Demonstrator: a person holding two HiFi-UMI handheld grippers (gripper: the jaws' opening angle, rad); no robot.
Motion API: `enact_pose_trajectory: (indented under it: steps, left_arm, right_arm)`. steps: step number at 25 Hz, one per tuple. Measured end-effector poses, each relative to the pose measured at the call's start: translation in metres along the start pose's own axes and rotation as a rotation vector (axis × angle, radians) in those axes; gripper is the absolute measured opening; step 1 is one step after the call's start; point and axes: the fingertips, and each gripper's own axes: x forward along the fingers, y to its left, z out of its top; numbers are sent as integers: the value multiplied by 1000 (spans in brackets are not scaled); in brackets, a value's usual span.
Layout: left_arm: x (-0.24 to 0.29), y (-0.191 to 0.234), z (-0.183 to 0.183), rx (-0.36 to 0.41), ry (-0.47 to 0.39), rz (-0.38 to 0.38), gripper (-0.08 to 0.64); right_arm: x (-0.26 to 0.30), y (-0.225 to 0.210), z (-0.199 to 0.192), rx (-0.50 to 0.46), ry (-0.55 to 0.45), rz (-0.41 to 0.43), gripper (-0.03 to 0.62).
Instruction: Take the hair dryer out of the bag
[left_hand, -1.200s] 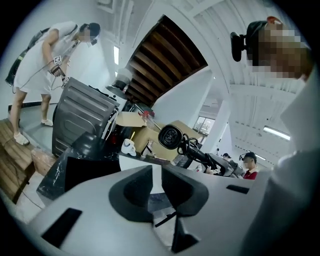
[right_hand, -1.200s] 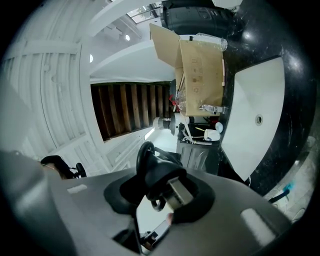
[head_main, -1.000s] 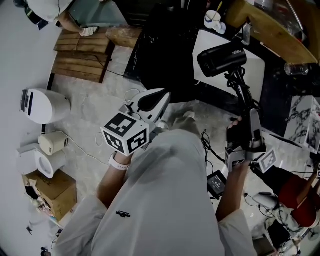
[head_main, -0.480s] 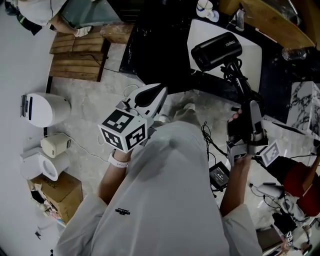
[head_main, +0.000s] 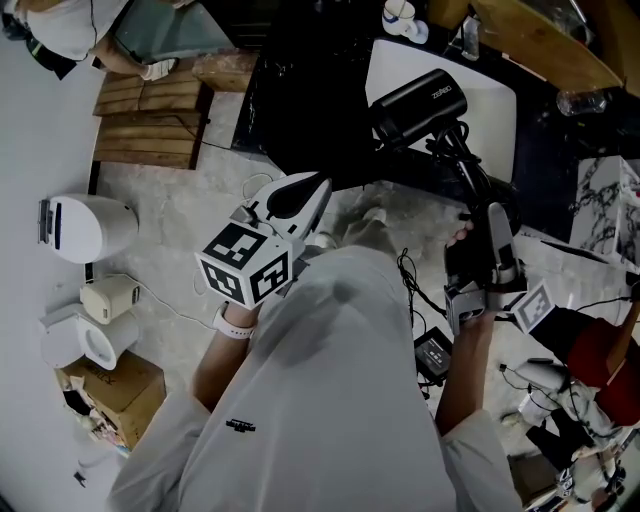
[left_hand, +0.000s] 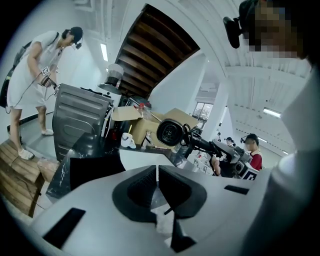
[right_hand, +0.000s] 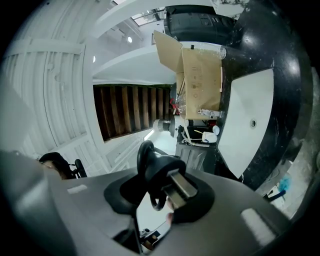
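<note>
While my right gripper (right_hand: 161, 186) clenched the matte black dryer (head_main: 418, 103) by its handle near the white sink (head_main: 495, 112), its cylindrical barrel lay crosswise, round end toward my closed, empty left gripper (left_hand: 157, 182).

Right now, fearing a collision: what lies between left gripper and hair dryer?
Nothing between left gripper and hair dryer; left gripper view shows only sink below.

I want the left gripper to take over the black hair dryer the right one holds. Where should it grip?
Probably the slim handle of the black hair dryer, close to its thick barrel, coming from the left. The barrel looks too wide, and the right gripper clamps the handle's lower end. The left gripper is shut and empty, so open it first.
</note>
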Motion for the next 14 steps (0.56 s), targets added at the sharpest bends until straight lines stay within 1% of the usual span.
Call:
enact_pose_trajectory:
  steps: [7, 14]
  left_arm:
    - [-1, 4, 0, -9, 1, -5, 20]
    - [5, -9, 2, -12, 6, -11, 20]
  right_arm:
    - [3, -3, -5, 1, 1, -10, 133]
    - [-1, 0, 4, 22, -14, -20, 133]
